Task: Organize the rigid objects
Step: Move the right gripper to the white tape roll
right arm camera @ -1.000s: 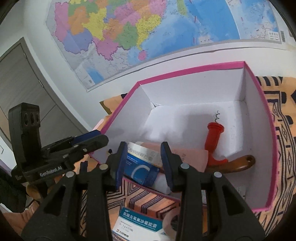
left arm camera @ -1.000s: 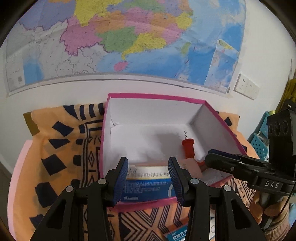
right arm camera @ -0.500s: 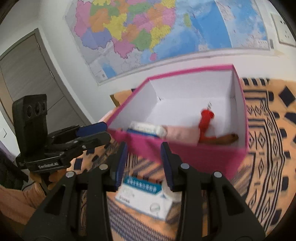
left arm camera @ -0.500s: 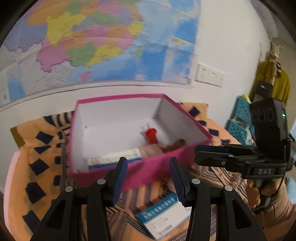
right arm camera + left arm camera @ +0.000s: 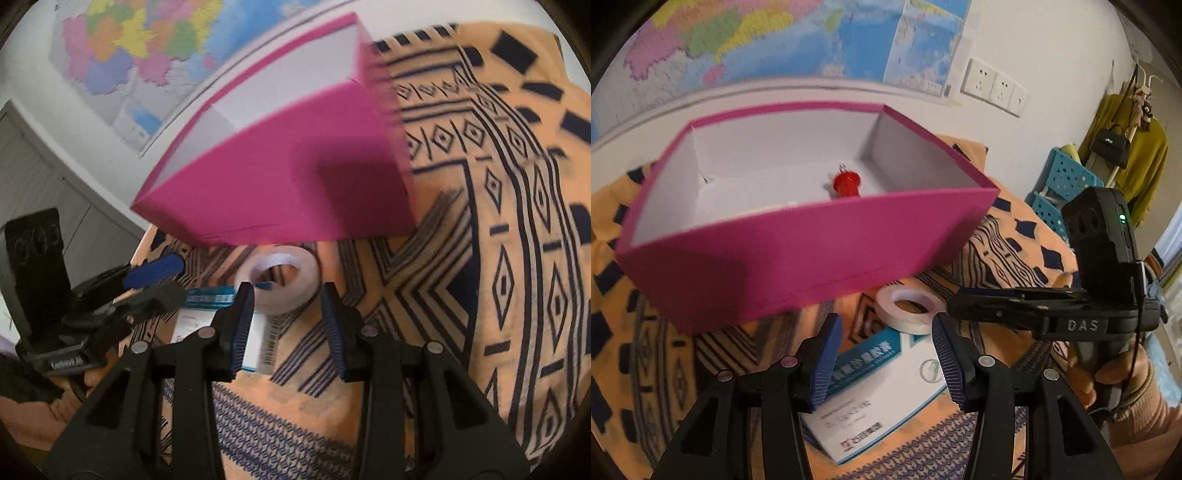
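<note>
A pink box (image 5: pixel 798 258) with white inner walls stands on the orange patterned cloth; a red corkscrew (image 5: pixel 846 184) shows inside it. In front of the box lie a white tape roll (image 5: pixel 908 309) and a blue-and-white medicine box (image 5: pixel 882 384). My left gripper (image 5: pixel 884 363) is open and empty, low over the medicine box. My right gripper (image 5: pixel 288 325) is open and empty, just in front of the tape roll (image 5: pixel 280 282). The pink box (image 5: pixel 280 177) and the medicine box (image 5: pixel 218 317) also show in the right wrist view, blurred.
The orange and navy cloth (image 5: pixel 498 221) covers the surface. A map (image 5: pixel 775 37) and wall sockets (image 5: pixel 993 88) are behind the box. Blue baskets (image 5: pixel 1063 184) and a coat rack stand at the right.
Both grippers have pulled back from the pink box and dropped low. The tape roll and the medicine box now sit right at the fingertips. Both stay open.
</note>
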